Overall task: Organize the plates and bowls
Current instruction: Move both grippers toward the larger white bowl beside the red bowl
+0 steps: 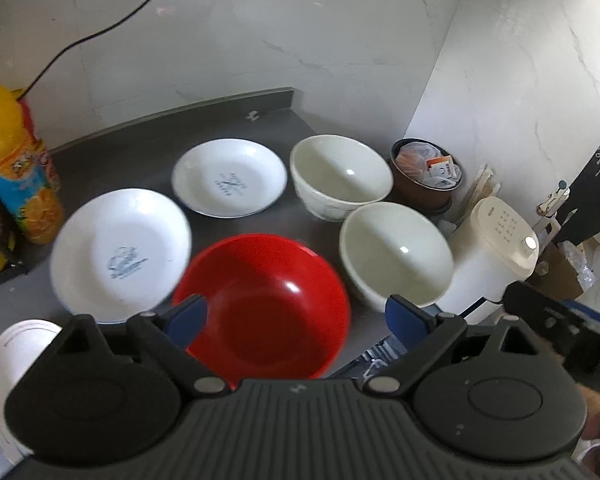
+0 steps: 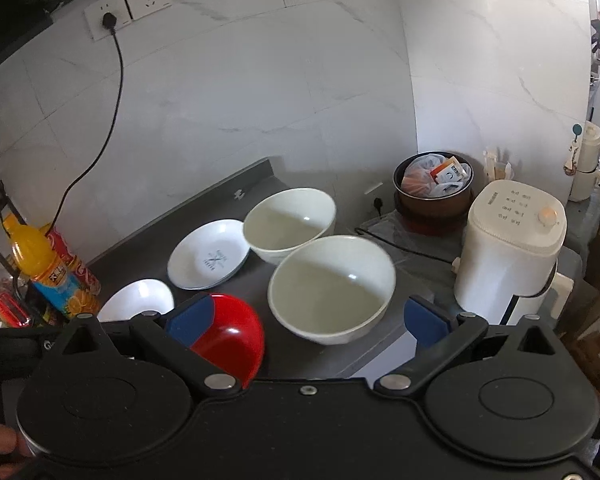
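Left wrist view — glossy round red bowl [image 1: 260, 304] below both empty, wide-spread grippers [image 1: 296, 320] [image 2: 308, 320].

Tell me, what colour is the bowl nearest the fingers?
Red, plain inside, clearest in the left wrist view.

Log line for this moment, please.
left gripper: open, over red bowl | right gripper: open, over near white bowl | nothing held

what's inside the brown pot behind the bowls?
The brown pot is stuffed with a crumpled plastic bag and small packets, one orange-and-white. Anything beneath them, and the pot's bottom, is covered. Both white bowls in front look empty.
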The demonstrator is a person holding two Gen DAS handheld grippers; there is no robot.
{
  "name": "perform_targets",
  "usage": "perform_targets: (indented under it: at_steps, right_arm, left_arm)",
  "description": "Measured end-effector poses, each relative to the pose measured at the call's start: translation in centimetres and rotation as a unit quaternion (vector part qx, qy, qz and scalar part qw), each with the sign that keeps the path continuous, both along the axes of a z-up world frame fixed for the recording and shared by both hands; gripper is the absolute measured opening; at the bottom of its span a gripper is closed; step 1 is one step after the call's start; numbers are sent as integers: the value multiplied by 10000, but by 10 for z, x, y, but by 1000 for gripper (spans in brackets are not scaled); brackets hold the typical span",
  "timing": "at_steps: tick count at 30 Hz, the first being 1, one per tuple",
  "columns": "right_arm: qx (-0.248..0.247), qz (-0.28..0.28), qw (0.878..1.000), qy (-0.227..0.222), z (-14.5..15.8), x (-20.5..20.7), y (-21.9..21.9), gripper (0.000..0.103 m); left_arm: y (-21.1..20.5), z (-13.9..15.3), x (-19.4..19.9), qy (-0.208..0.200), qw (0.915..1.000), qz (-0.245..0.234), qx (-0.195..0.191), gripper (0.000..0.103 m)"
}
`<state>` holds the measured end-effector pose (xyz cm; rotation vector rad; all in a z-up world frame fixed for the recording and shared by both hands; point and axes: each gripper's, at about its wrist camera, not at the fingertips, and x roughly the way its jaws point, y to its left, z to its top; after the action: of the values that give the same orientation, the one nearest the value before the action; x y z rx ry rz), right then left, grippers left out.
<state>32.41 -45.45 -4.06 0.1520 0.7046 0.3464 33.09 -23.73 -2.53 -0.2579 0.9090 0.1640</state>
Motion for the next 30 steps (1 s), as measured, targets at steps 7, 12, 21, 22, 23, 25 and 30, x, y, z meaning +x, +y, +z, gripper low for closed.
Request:
perform_targets:
  at_steps: [7,12,21,22,23,25,30]
  right_arm:
    - [149,-3,9995,270,-19,30,-19,87]
    - [247,-77,9984,502,-34,50,-23,76]
    - [653,-202,9918,1079,-58,92,-24,55]
    - [719,-242,9908,1124,-60,97,-26,55]
    - [734,-267,9902,1160,-63,100,-26,54]
    - [674,-346,9891,1259,-69,108,-26,51]
    - [731,-557,9835,1557,-86,125,-27,44]
  left_arm:
    - [-22,-6,29,46,9998,-162,-74,80]
    - [-23,-20,55,203,9991,-324,-202,63]
    - [-12,-43,108,467,9952,-716,-469,44]
    - [-11,-46,114,471,9946,-797,-466,43]
    - [-11,-48,119,488,9942,-839,-457,42]
    - [-8,-55,130,616,9930,-866,-509,36]
    - [-2,-74,153,839,9907,-905,-580,31]
